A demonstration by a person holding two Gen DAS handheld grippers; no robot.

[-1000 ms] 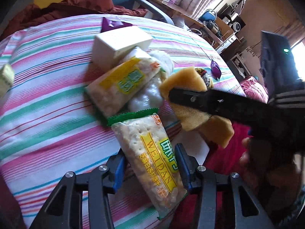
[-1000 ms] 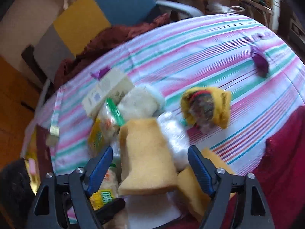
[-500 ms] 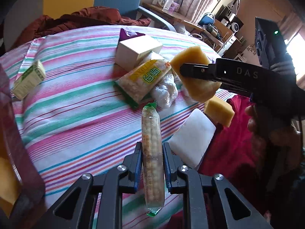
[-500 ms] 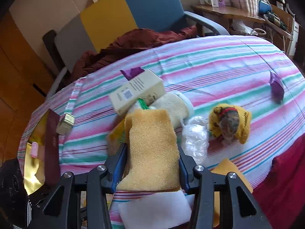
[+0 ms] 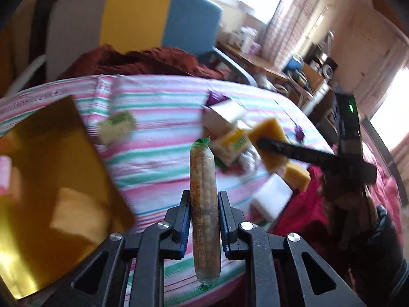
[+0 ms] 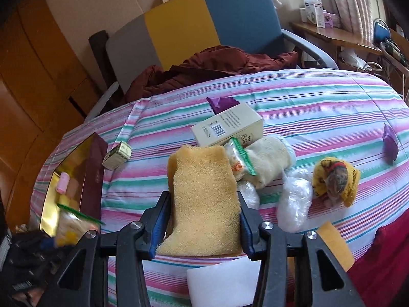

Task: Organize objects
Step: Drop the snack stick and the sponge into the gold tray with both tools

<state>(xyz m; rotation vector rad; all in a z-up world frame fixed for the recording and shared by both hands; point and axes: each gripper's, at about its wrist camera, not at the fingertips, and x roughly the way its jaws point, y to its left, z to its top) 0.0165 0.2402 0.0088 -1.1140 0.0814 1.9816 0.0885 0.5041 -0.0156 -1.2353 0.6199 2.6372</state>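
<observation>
My left gripper (image 5: 204, 199) is shut on a long cracker packet (image 5: 203, 174), held edge-on above the striped tablecloth (image 5: 158, 117). An open gold box (image 5: 51, 166) lies just left of it. My right gripper (image 6: 203, 197) is shut on a yellow sponge (image 6: 204, 194), lifted off the cloth; the left wrist view shows that same sponge (image 5: 268, 133) held in the air at the right. In the right wrist view the gold box (image 6: 74, 168) with maroon sides sits at the far left. The cracker packet (image 6: 74, 225) hangs blurred beside it.
On the cloth lie a white carton (image 6: 227, 128), a small green-white box (image 6: 117, 154), a second cracker packet (image 6: 237, 161), a cream cloth (image 6: 268, 158), clear plastic (image 6: 294, 199), a yellow knit item (image 6: 337, 179), two purple sachets (image 6: 389, 143), a white sponge (image 6: 222, 281) and another yellow sponge (image 6: 332, 240). A chair with a red garment (image 6: 217, 61) stands behind.
My left gripper shut on the cracker packet, lifted it and swung left towards the gold box. My right gripper shut on the yellow sponge and raised it.
</observation>
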